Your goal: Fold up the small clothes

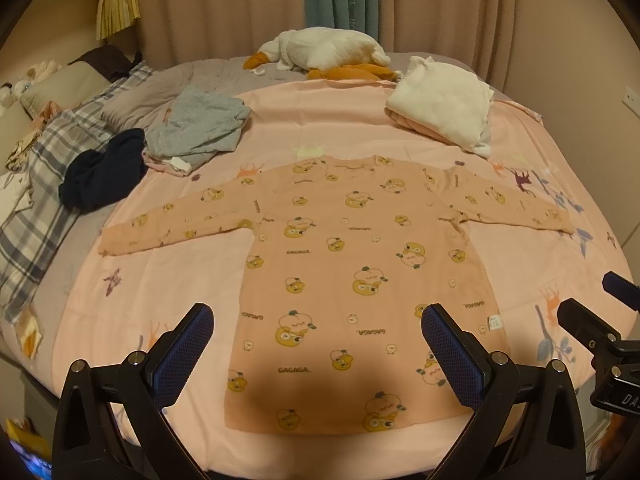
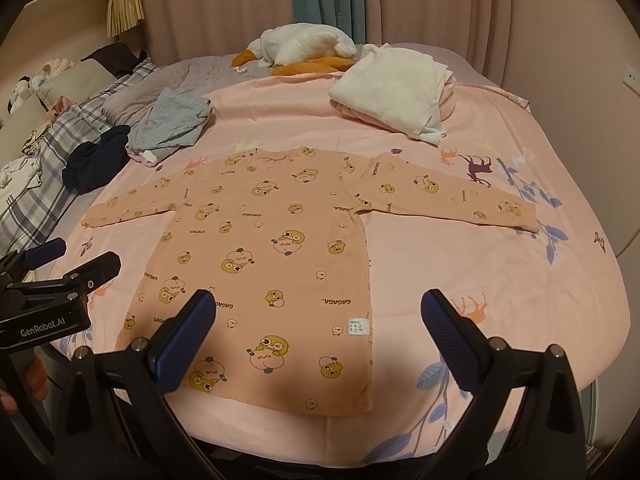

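Note:
A small peach long-sleeved shirt point(image 1: 340, 264) printed with yellow cartoon figures lies flat on the pink sheet point(image 1: 168, 280), both sleeves spread out, hem nearest me. My left gripper point(image 1: 318, 344) hovers open above the hem with nothing between its blue pads. In the right wrist view the same shirt point(image 2: 272, 248) lies left of centre, and my right gripper point(image 2: 320, 332) stands open over its right hem corner, holding nothing. The left gripper point(image 2: 72, 264) also shows at the left edge of that view, and the right gripper point(image 1: 600, 308) at the right edge of the left wrist view.
A grey garment point(image 1: 200, 124) and a dark navy one point(image 1: 104, 172) lie at the back left. A stack of folded white and pink clothes point(image 1: 440, 108) sits at the back right. A plush goose point(image 1: 320, 54) lies by the curtain. A plaid blanket point(image 1: 44, 200) runs along the left.

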Available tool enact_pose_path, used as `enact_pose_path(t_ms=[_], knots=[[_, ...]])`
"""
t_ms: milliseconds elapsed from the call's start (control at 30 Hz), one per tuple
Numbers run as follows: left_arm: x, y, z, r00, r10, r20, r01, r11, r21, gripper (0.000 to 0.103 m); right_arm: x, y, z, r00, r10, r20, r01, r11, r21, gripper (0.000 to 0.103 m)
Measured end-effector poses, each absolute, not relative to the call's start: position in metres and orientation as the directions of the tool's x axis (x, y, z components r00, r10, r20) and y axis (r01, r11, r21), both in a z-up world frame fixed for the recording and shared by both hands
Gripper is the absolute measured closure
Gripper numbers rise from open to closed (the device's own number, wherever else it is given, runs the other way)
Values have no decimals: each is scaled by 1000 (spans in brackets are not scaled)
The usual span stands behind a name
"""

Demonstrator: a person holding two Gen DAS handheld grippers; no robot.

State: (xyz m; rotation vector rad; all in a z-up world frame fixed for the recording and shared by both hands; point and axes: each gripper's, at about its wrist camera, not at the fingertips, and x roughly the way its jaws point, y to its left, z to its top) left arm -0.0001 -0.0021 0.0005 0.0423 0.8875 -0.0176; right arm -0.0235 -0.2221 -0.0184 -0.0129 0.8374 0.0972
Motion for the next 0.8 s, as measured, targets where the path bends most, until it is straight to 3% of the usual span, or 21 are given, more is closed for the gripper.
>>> enact_pose_path(t_ms=[800], knots=[[2, 1, 0, 629, 0, -778, 35, 999, 28, 0, -26, -219, -18, 663, 86, -744, -88, 995, 37, 0]])
